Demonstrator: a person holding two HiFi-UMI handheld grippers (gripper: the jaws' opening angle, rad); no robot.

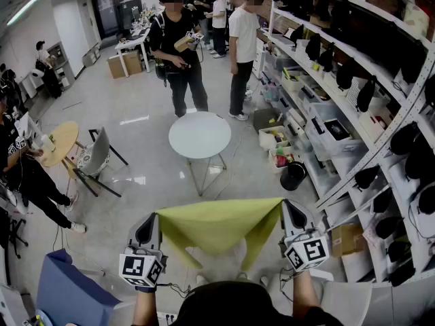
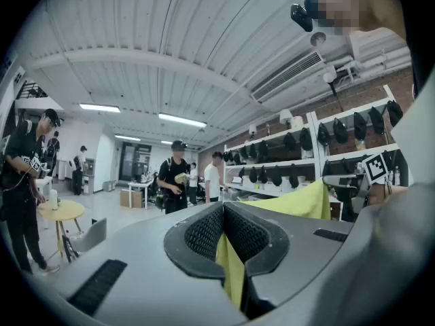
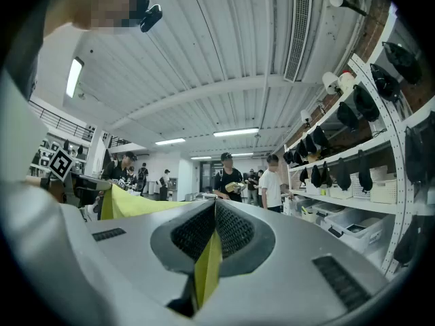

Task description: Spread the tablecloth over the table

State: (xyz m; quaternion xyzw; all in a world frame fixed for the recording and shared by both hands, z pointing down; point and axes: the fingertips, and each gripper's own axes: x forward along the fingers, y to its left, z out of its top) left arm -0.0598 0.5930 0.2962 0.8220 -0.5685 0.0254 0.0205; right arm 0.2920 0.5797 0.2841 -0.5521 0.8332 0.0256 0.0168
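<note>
Arms out level, well apart: my left gripper (image 1: 157, 215) and right gripper (image 1: 284, 203) jaws each pinch a top corner of the tablecloth (image 1: 217, 224).

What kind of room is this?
Probably a workshop or lab: tall white metal shelves of black gear and plastic bins, brown cardboard boxes by a white desk.

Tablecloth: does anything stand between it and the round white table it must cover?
Nothing visible does: only open floor lies between the tablecloth and the table, whose top is bare.
</note>
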